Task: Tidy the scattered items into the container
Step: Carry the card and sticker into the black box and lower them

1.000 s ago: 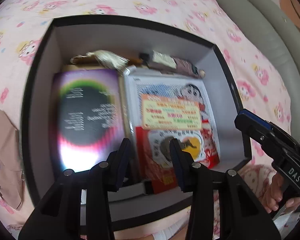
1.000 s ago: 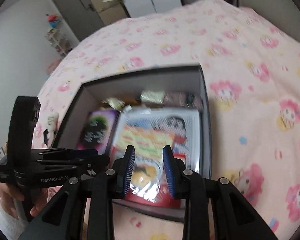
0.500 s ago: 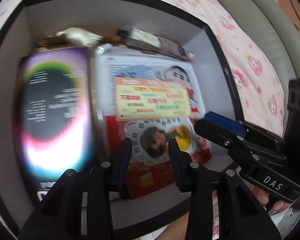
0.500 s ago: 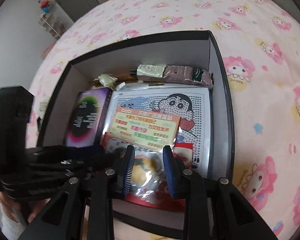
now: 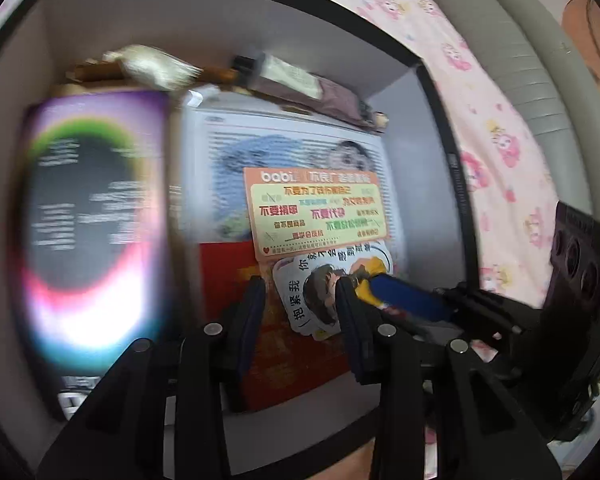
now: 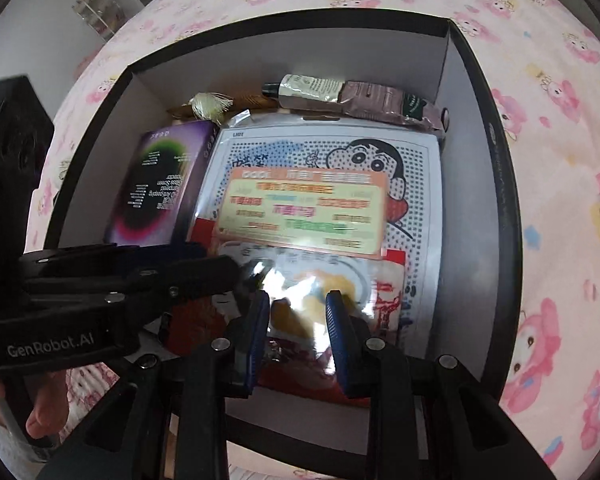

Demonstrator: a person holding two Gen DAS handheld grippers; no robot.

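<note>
A black box with pale inner walls [image 5: 456, 184] [image 6: 496, 184] lies on a pink bedspread. Inside lie a purple booklet [image 5: 92, 224] [image 6: 156, 188], a cartoon sheet in plastic [image 6: 412, 160], an orange card [image 5: 316, 212] [image 6: 308, 208], a cartoon sticker [image 5: 320, 284], a red packet [image 5: 228, 268] and a tube [image 6: 352, 96] at the far wall. My left gripper [image 5: 300, 300] is open and empty, low over the sticker. My right gripper [image 6: 298, 316] is open and empty over the same glossy sticker [image 6: 312, 284]. Each gripper shows in the other's view.
The pink cartoon bedspread [image 6: 560, 160] surrounds the box. A grey padded bed edge [image 5: 516, 64] runs at the right in the left wrist view. A cream tassel [image 6: 210, 104] lies at the box's far wall. A shelf [image 6: 96, 4] stands far left.
Both grippers have moved forward and down into the box, closing in on the sticker near the front. Their jaws have stayed open and empty.
</note>
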